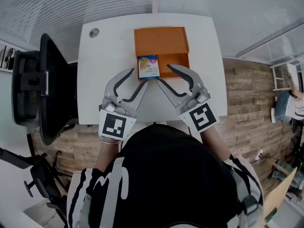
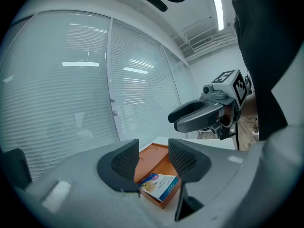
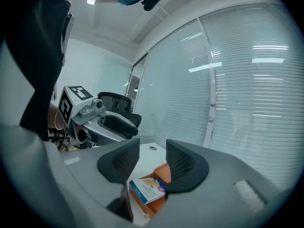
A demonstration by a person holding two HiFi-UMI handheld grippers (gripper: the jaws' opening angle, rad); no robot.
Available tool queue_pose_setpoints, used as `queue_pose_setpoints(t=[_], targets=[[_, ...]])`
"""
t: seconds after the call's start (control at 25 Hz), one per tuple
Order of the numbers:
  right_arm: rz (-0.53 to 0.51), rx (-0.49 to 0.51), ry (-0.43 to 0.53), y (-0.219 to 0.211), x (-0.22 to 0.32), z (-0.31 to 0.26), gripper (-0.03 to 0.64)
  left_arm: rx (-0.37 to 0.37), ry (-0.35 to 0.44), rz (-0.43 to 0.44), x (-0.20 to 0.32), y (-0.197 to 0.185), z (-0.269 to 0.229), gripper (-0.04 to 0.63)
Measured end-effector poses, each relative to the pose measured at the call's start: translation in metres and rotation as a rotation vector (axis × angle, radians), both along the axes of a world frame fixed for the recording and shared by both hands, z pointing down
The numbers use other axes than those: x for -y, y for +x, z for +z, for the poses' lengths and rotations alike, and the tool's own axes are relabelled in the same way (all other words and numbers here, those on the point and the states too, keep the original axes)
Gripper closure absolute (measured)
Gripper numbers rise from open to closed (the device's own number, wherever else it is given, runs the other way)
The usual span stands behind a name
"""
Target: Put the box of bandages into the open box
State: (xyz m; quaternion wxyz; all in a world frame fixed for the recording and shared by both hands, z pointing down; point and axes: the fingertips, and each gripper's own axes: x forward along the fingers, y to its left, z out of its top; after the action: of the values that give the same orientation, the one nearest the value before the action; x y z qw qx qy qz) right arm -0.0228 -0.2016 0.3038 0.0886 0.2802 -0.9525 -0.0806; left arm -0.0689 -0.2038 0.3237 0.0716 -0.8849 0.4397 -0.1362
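bandage box (image 1: pixel 148 66) print — unreadable | open box (image 2: pixel 159 163) — partly behind left hand-held gripper (image 2: pixel 153 148)

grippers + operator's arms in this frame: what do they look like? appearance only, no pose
The left gripper and right gripper match: grey, curved claw-like jaws with open cut-outs, lined with dark cross-hatched pads. Each carries a white marker cube printed with black squares at its hand end. No cables show. The sleeves are black with white stripes.
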Motion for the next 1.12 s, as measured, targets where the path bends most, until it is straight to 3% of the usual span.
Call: queue_pose_setpoints(t=[0.08,0.2,0.32,0.68,0.8,1.12], targets=[[0.002,0.009,0.002,0.0,-0.001,-0.003,0.462,-0.003,0.006,0.003,-0.002,0.0,-0.003,0.406],[0.007,0.02,0.007,0.002,-0.002,-0.006,0.488,-0.019,0.009,0.004,-0.004,-0.001,-0.004,0.463],[0.005,0.022,0.009,0.002,-0.004,-0.007,0.557,-0.035,0.012,-0.003,-0.005,-0.003,-0.006,0.484],[0.005,0.056,0.006,0.003,-0.005,-0.008,0.601,-0.059,0.025,-0.021,-0.009,-0.006,-0.01,0.539],[0.013,0.065,0.003,0.003,-0.005,-0.007,0.615,-0.081,0.026,-0.039,-0.008,-0.008,-0.011,0.591],[0.022,0.115,-0.058,0.005,-0.002,-0.003,0.621,-0.119,0.024,-0.056,-0.007,-0.012,-0.011,0.595]])
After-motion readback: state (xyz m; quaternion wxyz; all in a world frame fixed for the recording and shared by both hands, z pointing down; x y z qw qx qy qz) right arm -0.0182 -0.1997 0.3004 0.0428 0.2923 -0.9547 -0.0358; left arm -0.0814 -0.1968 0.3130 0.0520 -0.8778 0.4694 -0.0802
